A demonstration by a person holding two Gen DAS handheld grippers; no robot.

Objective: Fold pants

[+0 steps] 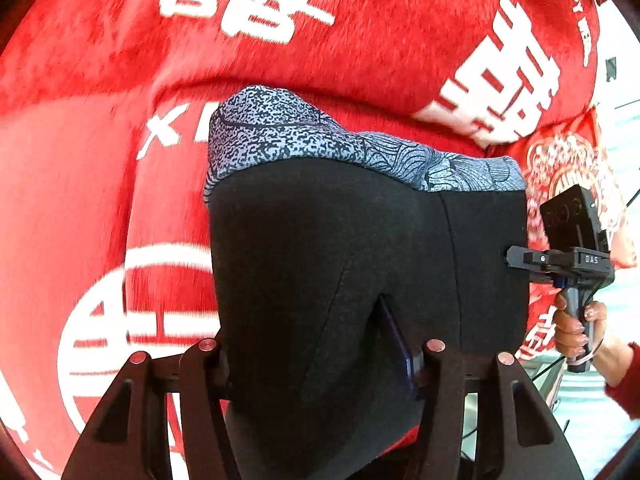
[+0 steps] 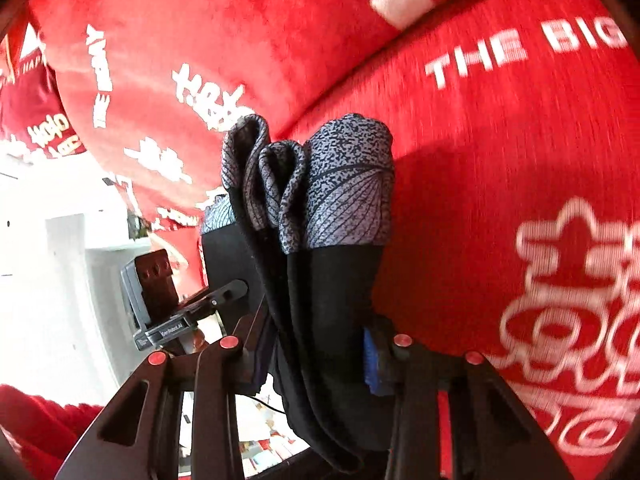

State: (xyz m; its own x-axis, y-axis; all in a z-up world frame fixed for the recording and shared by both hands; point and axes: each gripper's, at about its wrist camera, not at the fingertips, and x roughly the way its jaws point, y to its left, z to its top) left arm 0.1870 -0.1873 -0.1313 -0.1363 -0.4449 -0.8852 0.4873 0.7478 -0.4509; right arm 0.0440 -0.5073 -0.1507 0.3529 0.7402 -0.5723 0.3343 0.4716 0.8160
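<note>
Red plush blanket (image 1: 100, 200) with white printed characters and lettering fills the background of both wrist views, from 9 through 12 to 3 o'clock; in the right wrist view it (image 2: 500, 160) carries the words "THE BIG".

Black pants (image 1: 340, 248) with a grey speckled waistband (image 1: 304, 136) hang in front of the blanket at frame centre in the left wrist view, held up off it. In the right wrist view the pants (image 2: 332, 300) appear edge-on, gathered into several layers, the waistband (image 2: 348, 184) bunched in folds at 12 o'clock of the garment.

Left gripper (image 1: 320, 360), at 6 o'clock of its own view, has its fingers closed on the black fabric, which passes between them and drapes below. Seen from the right wrist view, the left gripper (image 2: 236, 290) sits at 9 o'clock, its tip touching the pants' far edge.

Right gripper (image 2: 316, 352), at 6 o'clock of its own view, is clamped on the layered cloth. In the left wrist view the right gripper (image 1: 516, 260) meets the pants' edge at 3 o'clock, held by the person's right hand (image 1: 576, 324), red sleeve visible.
</note>
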